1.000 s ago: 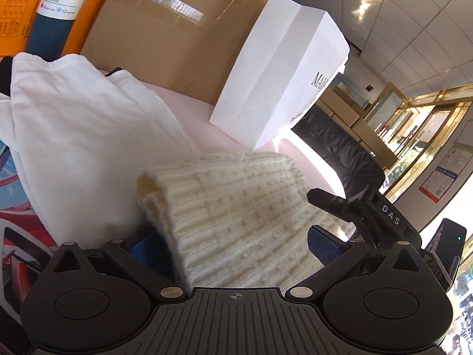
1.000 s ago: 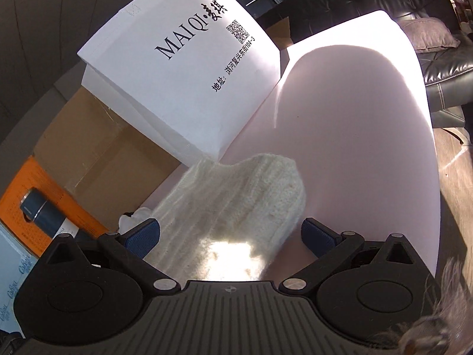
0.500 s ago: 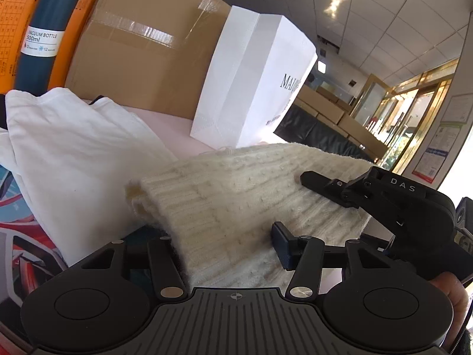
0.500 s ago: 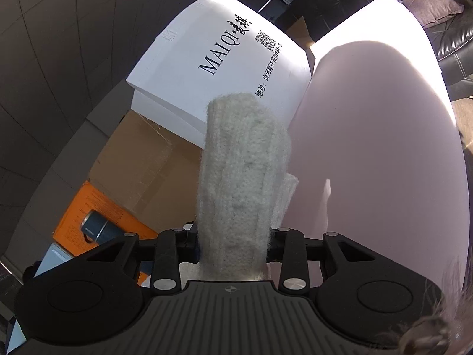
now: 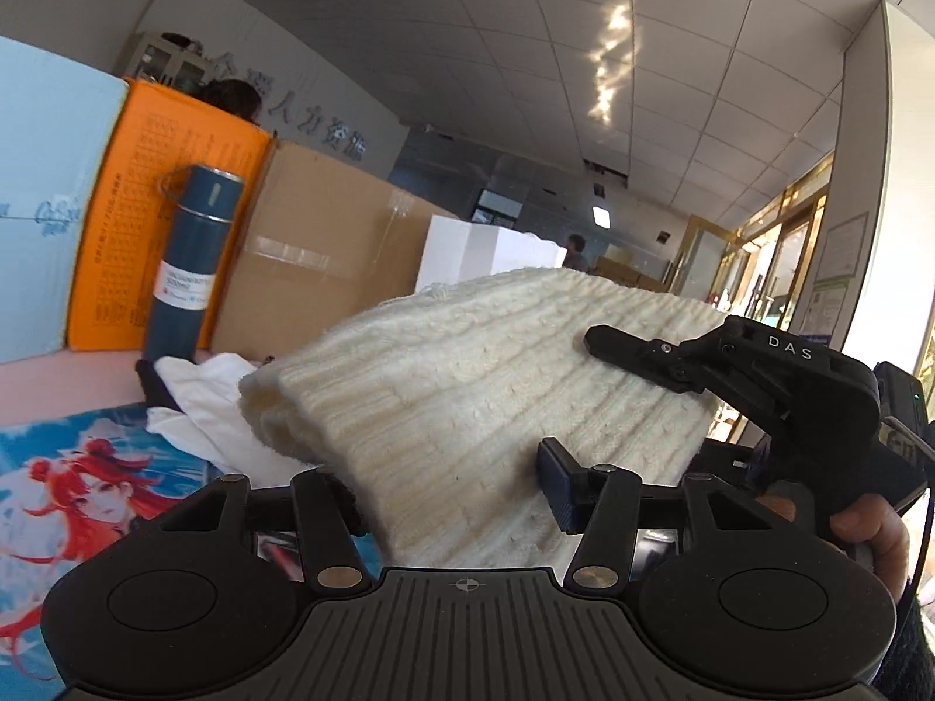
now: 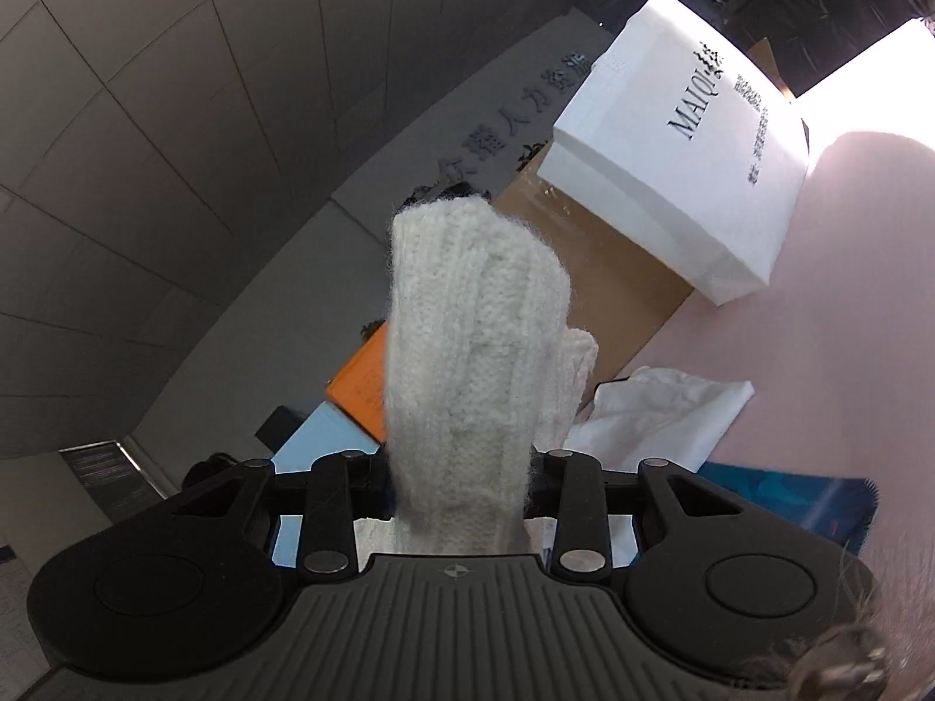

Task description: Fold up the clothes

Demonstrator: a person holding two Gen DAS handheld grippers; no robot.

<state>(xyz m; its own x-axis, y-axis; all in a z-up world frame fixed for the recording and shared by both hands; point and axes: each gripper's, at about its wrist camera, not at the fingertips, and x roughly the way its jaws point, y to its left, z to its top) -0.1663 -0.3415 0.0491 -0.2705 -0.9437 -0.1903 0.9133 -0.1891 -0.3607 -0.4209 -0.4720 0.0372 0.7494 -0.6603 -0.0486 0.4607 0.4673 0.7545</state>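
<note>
A pale pink tabletop (image 6: pixel 841 350) carries everything. A crumpled white garment (image 6: pixel 660 415) lies on it, partly over a blue anime-print mat (image 5: pixel 76 467) — a red-haired figure shows on the mat. Behind these stand a dark blue vacuum bottle (image 5: pixel 190 269), an orange box (image 5: pixel 134 216), a brown cardboard box (image 5: pixel 327 269) and a white paper bag (image 6: pixel 689 158) — the bag against the cardboard box.

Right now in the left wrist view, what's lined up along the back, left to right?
Light blue box → orange box → dark blue vacuum bottle standing in front of it → brown cardboard box → white paper bag, its lower part hidden behind the lifted cream knit sweater.
</note>
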